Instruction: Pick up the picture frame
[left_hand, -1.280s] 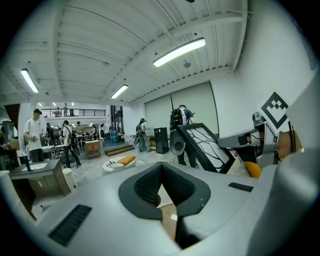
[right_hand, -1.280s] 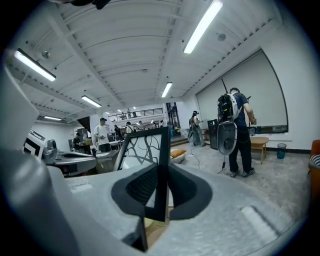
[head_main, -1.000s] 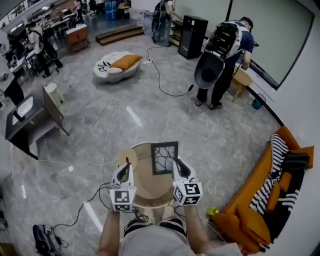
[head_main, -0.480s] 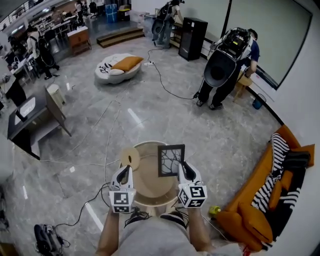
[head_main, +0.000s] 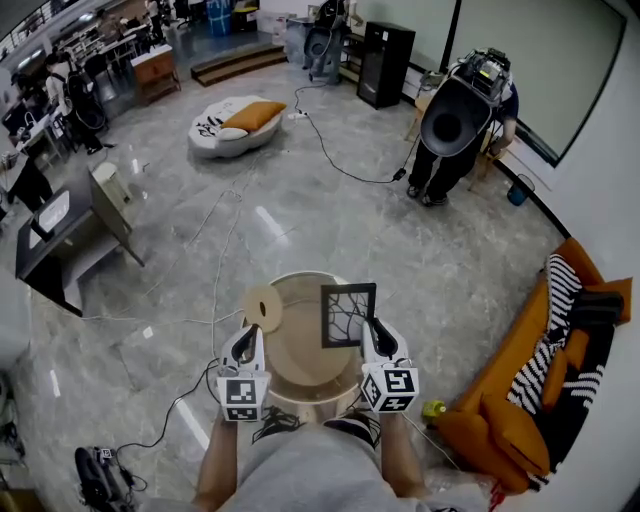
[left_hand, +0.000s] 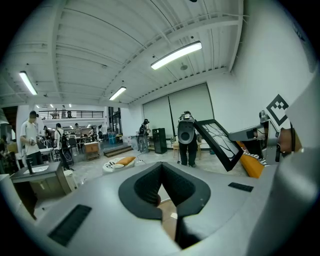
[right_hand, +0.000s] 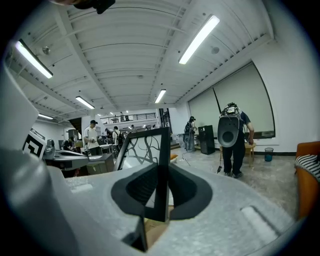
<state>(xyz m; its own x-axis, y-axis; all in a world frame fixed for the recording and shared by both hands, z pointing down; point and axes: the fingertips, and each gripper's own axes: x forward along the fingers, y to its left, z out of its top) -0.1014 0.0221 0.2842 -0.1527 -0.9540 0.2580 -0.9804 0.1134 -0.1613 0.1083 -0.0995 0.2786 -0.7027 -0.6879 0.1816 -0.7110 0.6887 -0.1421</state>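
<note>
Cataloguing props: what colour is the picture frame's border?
Black picture frame border; head view shows best.

The picture frame (head_main: 348, 315) sits between the right gripper's (head_main: 371, 333) fingers, above the round surface (head_main: 295, 365) that lies below both grippers' fingers. A disc (head_main: 264, 303) sits just ahead of the left gripper's (head_main: 248, 343) fingers, and a sofa (head_main: 520, 400) lies well to the right.

Matt black picture frame (head_main: 348, 315), glossy floor (head_main: 330, 220)

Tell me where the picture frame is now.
Head view, just right of centre: the picture frame stands upright, clamped in the right claw, over the right side of the round table.
</note>
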